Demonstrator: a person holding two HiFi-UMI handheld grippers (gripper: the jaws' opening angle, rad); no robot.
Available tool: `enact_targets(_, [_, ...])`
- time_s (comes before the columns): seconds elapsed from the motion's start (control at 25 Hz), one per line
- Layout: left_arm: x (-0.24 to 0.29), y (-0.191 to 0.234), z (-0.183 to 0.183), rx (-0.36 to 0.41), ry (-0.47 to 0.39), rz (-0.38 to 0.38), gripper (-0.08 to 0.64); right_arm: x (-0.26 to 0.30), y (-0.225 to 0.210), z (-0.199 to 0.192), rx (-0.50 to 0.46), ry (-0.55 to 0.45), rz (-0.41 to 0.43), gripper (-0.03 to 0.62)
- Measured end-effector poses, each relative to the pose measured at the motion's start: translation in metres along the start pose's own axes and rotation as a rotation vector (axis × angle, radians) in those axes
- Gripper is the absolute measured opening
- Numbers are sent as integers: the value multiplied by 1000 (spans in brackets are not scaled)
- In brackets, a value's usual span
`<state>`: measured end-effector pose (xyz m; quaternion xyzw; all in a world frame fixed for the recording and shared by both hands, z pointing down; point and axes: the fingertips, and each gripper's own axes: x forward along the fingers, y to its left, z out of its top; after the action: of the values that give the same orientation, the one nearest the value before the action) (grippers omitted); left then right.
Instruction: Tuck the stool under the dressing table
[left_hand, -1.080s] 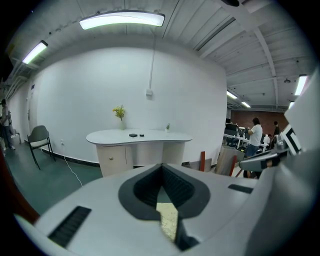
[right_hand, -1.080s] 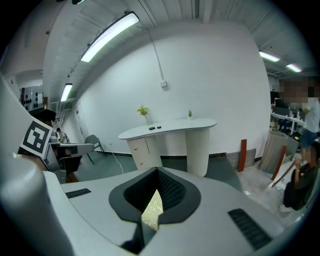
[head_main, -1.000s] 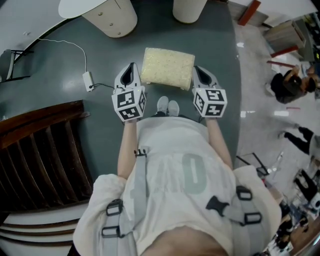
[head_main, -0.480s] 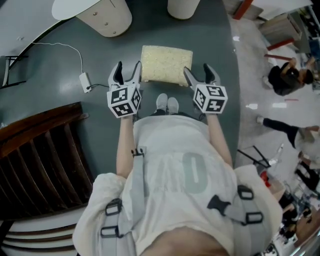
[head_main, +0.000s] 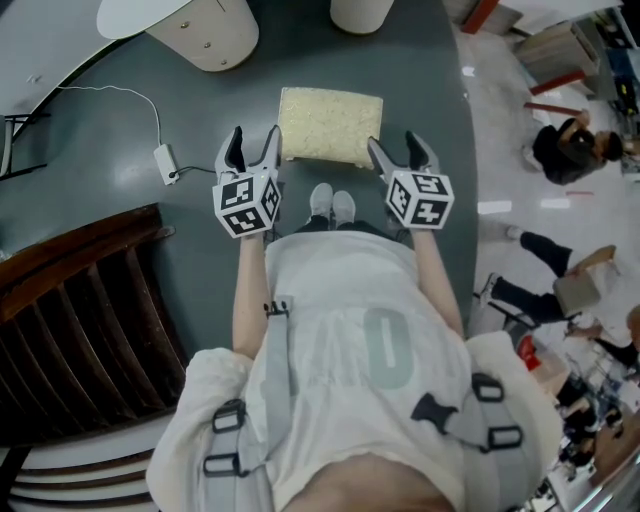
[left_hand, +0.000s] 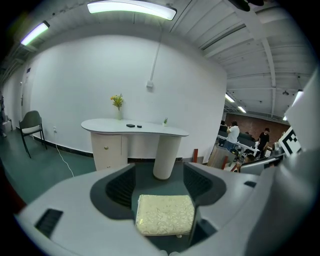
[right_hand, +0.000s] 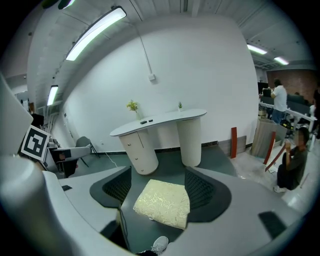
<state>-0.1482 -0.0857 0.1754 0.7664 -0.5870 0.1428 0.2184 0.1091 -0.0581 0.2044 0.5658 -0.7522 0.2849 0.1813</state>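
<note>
Left gripper (head_main: 254, 141), right gripper (head_main: 396, 148): jaws just opened wide, nothing between. Grip stool (head_main: 330, 125) near corners evenly; push straight, far, under desk (head_main: 200, 35).

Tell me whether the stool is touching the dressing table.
Apart. The left gripper view shows bare floor between the stool and the dressing table; the head view agrees.

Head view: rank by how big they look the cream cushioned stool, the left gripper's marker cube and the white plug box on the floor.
1. Cream cushioned stool.
2. Left gripper's black-and-white marker cube, though nearer the camera, which enlarges it.
3. White plug box, clearly smallest.
</note>
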Motion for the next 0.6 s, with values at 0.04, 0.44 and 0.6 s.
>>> enact_targets(0.04, [1,1,-1,-4,3,0,282,0,-1,-1,2,2,-6,321])
enact_targets(0.44, [30,5,-36,20,69,-20,282,22,-19,-27,-37,60,-5,322])
enact_targets(0.6, [55,13,-73,68,117,-53,282,46,-25,-65,-72,138,23,321])
